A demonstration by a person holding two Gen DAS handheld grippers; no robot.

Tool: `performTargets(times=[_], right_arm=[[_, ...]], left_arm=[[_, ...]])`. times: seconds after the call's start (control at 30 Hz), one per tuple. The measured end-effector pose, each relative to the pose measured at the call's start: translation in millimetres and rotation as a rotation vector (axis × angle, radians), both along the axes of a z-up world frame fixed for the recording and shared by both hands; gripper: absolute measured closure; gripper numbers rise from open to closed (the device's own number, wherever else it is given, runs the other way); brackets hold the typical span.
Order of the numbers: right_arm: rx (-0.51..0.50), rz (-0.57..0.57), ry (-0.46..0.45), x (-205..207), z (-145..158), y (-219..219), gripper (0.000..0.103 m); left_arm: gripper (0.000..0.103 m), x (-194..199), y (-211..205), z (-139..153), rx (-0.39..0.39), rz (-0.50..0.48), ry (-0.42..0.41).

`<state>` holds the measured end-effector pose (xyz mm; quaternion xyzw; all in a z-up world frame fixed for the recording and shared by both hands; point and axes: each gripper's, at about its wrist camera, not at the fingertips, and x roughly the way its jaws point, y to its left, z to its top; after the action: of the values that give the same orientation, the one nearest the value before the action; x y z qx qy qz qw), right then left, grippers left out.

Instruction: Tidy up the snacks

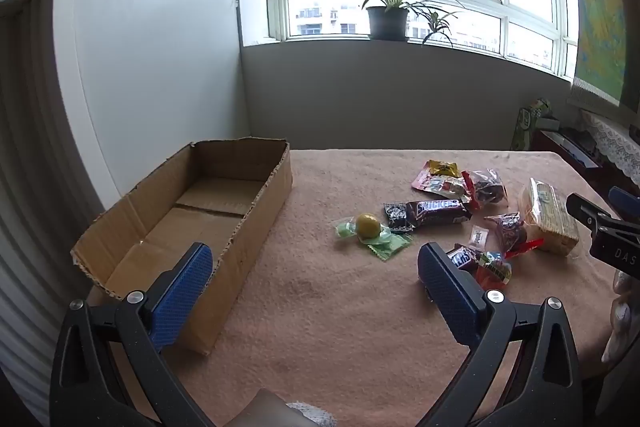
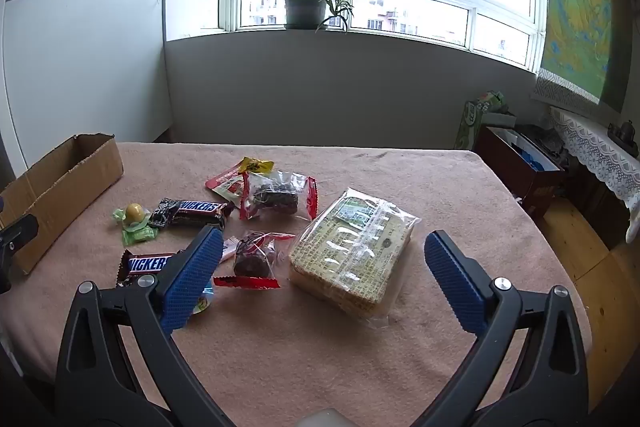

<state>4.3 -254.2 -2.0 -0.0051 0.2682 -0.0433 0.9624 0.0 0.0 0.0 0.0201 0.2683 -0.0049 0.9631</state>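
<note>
Two views are given, and the left wrist view is taken first: the left gripper (image 1: 314,287) is held above the cloth (image 1: 340,307) with its jaws spread wide and nothing between them. The box (image 1: 256,203), open and empty, is seen at the left of the table, its near end just behind the left blue pad. The snacks are scattered on the cloth to the right of the box and well apart from it: a Snickers bar (image 1: 438,211), a yellow ball (image 1: 368,225) resting on green wrappers (image 1: 390,245), a second Snickers (image 1: 464,258) partly hidden behind the right pad, and a cracker pack (image 1: 550,219) farthest right. Part of the right gripper (image 1: 604,227) is seen at the right edge. A plant (image 1: 388,15) is seen on the windowsill. In the right wrist view, the right gripper (image 2: 324,277) is likewise held with its jaws fully spread and gripping nothing. The cracker pack (image 2: 352,251) lies on the cloth between and beyond the two pads, untouched. To its left are two clear date packets (image 2: 276,197), one farther and one nearer, the Snickers bar (image 2: 198,213), the second Snickers (image 2: 146,263) just beside the left pad, and the yellow ball (image 2: 134,213). The box (image 2: 60,187) is seen at the far left edge.
</note>
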Motion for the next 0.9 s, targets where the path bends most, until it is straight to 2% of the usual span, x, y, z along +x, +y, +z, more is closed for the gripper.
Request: performTargets(times=[0.33,0.37,0.9], right_arm=[[-0.008,-0.001,0.002,-0.6,-0.2,0.7,0.0],[-0.007,-0.001,0.002,-0.6,-0.2,0.6,0.0],[-0.006,-0.001,0.003,-1.1,0.0,-0.3,0.0]], left_arm=[[0.001,0.7,-5.8,-0.3,0.008,-0.032,0.007],[0.001,0.1,0.9,1.4,-0.004,-0.002,0.004],[0.001,-0.3,-0.7,0.2,0.005,-0.003,0.002]])
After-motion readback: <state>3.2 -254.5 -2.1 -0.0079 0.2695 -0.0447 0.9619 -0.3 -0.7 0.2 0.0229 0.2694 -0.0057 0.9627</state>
